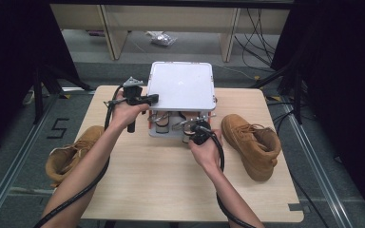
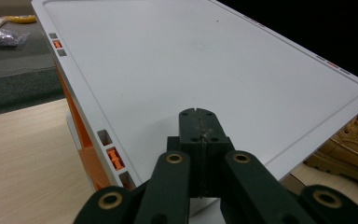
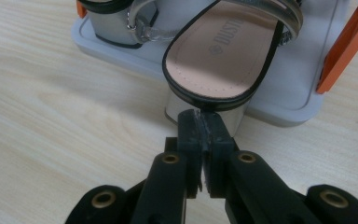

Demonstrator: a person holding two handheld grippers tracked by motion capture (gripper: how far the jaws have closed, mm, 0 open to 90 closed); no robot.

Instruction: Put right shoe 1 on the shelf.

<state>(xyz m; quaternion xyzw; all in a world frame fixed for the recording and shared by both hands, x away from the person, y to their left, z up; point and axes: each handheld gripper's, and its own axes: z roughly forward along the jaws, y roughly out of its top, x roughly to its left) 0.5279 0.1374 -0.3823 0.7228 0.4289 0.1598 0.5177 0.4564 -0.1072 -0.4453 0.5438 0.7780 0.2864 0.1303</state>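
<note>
At lower centre, my closed right tool (image 3: pixel 200 122) pushing the sandal's heel (image 3: pixel 205 109) could tip it off the tray (image 3: pixel 279 100).

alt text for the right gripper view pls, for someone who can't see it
The right gripper, jaws shut, points at the silver block heel of a sandal whose heel end juts off a grey tray onto a pale wooden table. A second sandal stands at upper left, an orange post at right.
</note>
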